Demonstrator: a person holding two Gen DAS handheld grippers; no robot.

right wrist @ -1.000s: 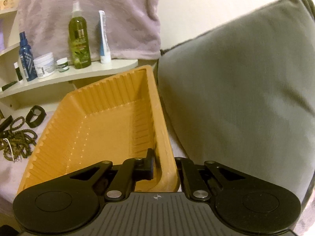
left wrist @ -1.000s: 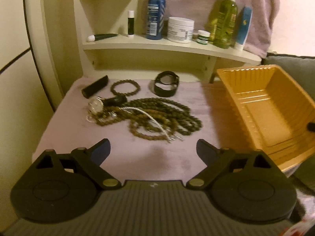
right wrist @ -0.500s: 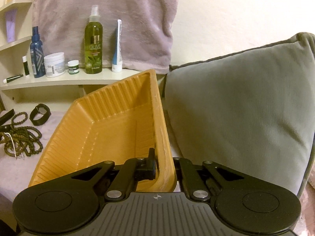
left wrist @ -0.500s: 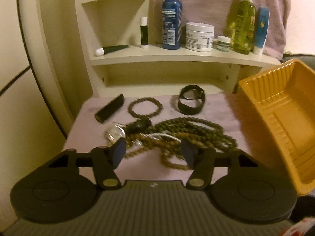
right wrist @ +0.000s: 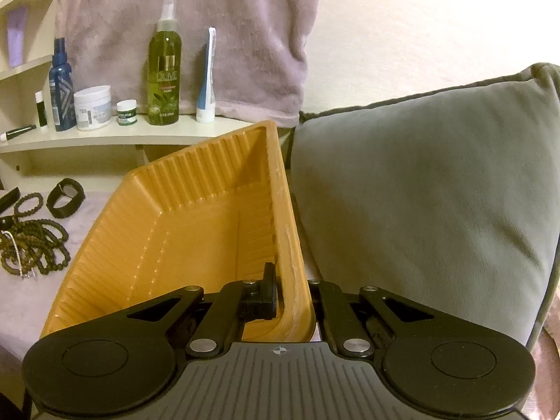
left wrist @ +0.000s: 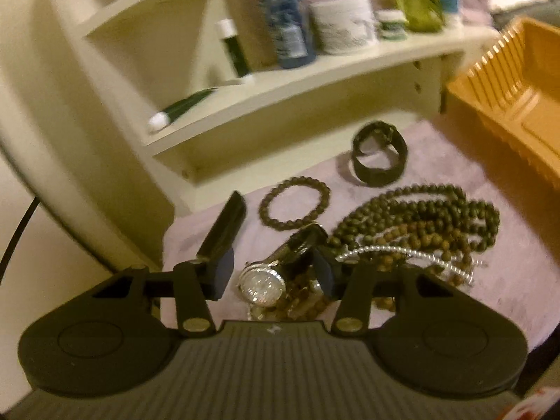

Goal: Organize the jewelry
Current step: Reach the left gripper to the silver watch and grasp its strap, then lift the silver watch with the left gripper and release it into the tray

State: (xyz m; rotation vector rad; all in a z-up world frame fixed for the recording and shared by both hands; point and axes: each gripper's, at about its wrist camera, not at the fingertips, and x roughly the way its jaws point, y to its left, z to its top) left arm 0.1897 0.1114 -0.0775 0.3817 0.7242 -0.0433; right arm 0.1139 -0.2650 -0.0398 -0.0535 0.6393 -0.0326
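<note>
My left gripper (left wrist: 273,273) is open, its fingers on either side of a silver wristwatch (left wrist: 261,284) on the lilac cloth. Tangled bead necklaces (left wrist: 420,224) and a silver chain (left wrist: 413,255) lie just right of it. A small bead bracelet (left wrist: 295,203), a black band (left wrist: 379,155) and a black bar (left wrist: 224,225) lie beyond. My right gripper (right wrist: 292,295) is shut on the right wall of the orange tray (right wrist: 182,231), which is tilted up towards the jewelry; the tray also shows in the left wrist view (left wrist: 507,105).
A cream shelf (right wrist: 105,136) behind holds bottles, jars and tubes. A grey cushion (right wrist: 437,192) stands right of the tray. A lilac towel (right wrist: 210,35) hangs on the wall. The cloth's left edge drops off beside a cream panel (left wrist: 70,140).
My left gripper has moved forward and down over the jewelry pile, now straddling the watch. The right gripper keeps its hold on the tray, which has risen slightly.
</note>
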